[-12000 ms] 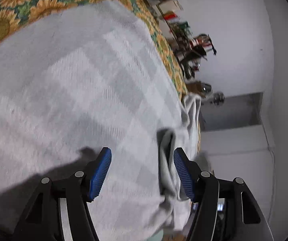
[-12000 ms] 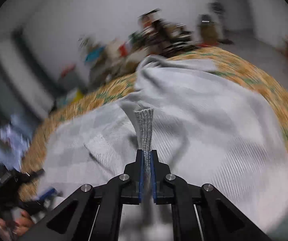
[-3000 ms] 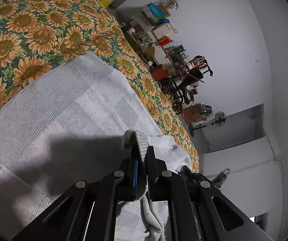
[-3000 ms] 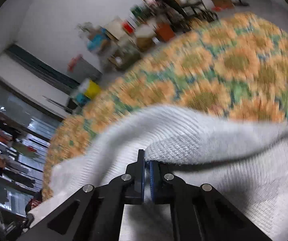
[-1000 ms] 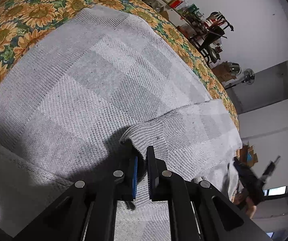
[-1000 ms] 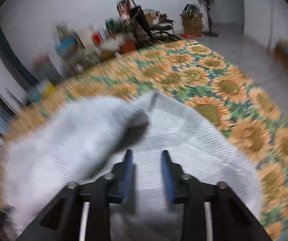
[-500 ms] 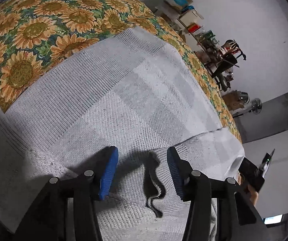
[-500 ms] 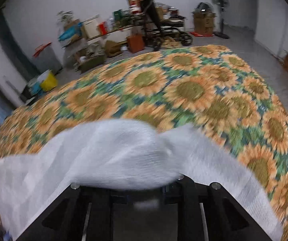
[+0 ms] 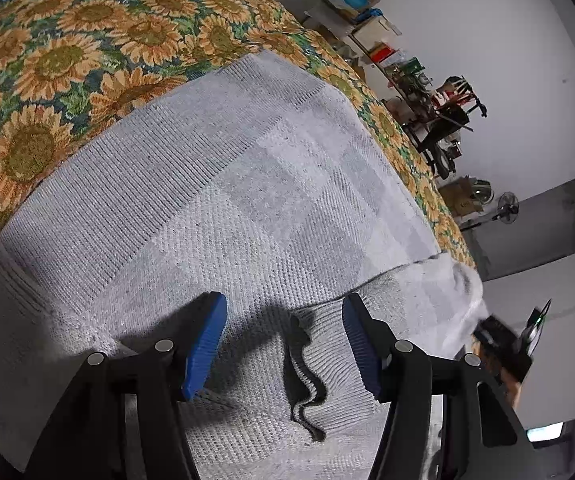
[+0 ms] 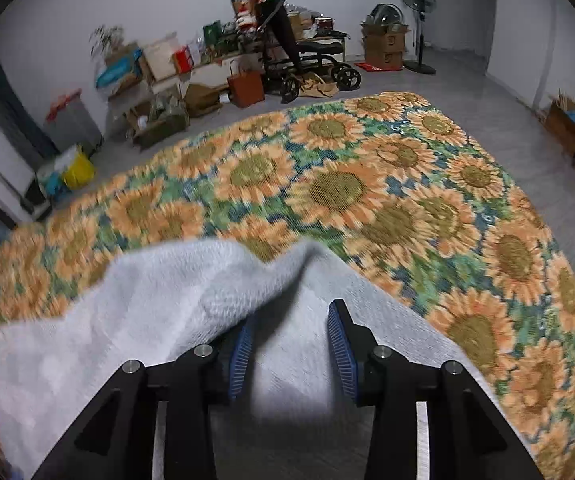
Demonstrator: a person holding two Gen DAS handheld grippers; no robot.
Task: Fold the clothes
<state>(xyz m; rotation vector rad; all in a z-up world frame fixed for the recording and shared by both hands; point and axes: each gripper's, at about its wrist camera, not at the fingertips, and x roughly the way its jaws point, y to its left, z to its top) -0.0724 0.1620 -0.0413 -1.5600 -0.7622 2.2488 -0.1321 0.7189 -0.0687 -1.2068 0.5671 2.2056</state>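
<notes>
A grey checked knit sweater [image 9: 247, 184] lies spread on the sunflower cloth [image 9: 67, 60]. Its folded-over sleeve with a ribbed cuff [image 9: 319, 376] lies on the body between the blue pads of my left gripper [image 9: 283, 344], which is open just above it. In the right wrist view the sweater [image 10: 147, 304] has a fold raised over the left finger of my right gripper [image 10: 291, 344], which is open and holds nothing. The sunflower cloth [image 10: 367, 184] stretches beyond it.
The table's far edge runs behind the sweater. Beyond it stand cluttered shelves and boxes [image 10: 167, 72], a wheeled walker [image 10: 299, 52] and a standing fan [image 10: 417, 20] on the grey floor. The other gripper and hand [image 9: 507, 344] show at the right of the left wrist view.
Both grippers opened and let go of the sweater. The sleeve cuff now lies on the sweater body. The right gripper has pulled back and the cloth fold has settled lower.
</notes>
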